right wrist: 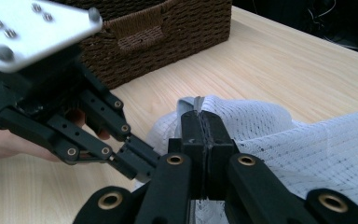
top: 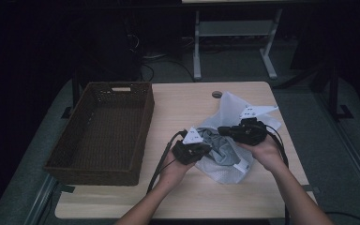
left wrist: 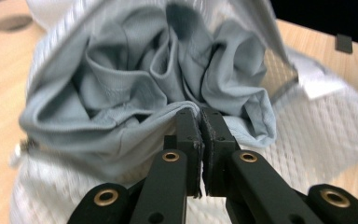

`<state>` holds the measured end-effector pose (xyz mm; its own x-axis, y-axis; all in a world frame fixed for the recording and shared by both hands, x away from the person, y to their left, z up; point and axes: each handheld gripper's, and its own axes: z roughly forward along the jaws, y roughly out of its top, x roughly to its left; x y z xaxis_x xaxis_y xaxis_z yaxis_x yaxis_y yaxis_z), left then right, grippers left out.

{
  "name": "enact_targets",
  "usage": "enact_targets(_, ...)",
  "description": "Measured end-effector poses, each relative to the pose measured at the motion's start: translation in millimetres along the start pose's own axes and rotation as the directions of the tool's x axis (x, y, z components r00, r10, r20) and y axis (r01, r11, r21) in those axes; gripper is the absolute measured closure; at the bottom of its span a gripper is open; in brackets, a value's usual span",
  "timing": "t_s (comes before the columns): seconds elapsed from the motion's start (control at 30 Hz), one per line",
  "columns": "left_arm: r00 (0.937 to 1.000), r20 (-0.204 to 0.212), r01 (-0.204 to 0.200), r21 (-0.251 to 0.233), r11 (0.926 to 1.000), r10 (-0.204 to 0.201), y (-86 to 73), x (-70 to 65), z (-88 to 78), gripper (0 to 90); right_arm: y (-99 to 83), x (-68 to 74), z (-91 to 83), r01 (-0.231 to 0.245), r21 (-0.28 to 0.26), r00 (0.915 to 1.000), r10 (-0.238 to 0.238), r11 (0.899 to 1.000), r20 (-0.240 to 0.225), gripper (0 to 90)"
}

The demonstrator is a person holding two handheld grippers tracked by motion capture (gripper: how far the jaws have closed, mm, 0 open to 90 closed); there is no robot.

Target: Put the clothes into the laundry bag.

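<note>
On table (top: 178, 197): left gripper (left wrist: 200, 119) fingers clamp grey cloth (left wrist: 135, 88) fold — right gripper (right wrist: 204, 126) fingers pinch white mesh bag (right wrist: 317, 140) edge.

A crumpled grey garment (left wrist: 135, 88) is seen bunched inside the open mouth of a white mesh bag (top: 225, 171) laid on the table.

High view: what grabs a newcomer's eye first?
Mid-table, both grippers meet at a white mesh bag with grey cloth bunched in its mouth. The left gripper is shut on the cloth, the right gripper on the bag's edge. To the left sits a dark wicker basket.
</note>
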<state>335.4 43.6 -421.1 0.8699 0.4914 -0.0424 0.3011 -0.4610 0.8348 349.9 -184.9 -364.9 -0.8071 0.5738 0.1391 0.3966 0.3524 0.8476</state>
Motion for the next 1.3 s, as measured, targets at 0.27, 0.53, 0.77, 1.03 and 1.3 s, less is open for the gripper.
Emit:
enact_targets(0.27,0.998,-0.053,0.032,-0.03,0.999,-0.033,6.5,9.1,36.5,86.8,1.5,2.4,-1.6,-0.004,-0.011,0.9996,0.003,1.0,-0.028,88.7)
enact_targets(0.53,0.9917,-0.112,0.058,-0.033,0.9977,-0.062,-3.9,17.7,62.4,86.7,1.8,1.6,-6.1,-0.005,-0.019,0.9995,0.004,1.0,-0.03,88.8)
enact_targets(0.77,0.9921,-0.107,0.067,0.01,0.9977,-0.066,-10.4,20.1,65.5,84.7,1.6,1.8,-5.4,0.002,-0.016,0.9997,-0.003,1.0,-0.023,88.8)
enact_targets(1.03,0.9966,-0.066,0.052,0.033,0.9981,-0.05,-6.7,14.9,35.3,61.9,-2.1,-2.2,-2.9,-0.007,0.002,0.9999,0.007,1.0,-0.01,88.5)
enact_targets(1.3,0.9969,-0.058,0.055,0.035,0.9979,-0.053,-11.8,14.7,11.2,56.6,-13.5,-6.4,3.2,-0.027,0.06,0.9996,0.027,0.998,0.004,74.4)
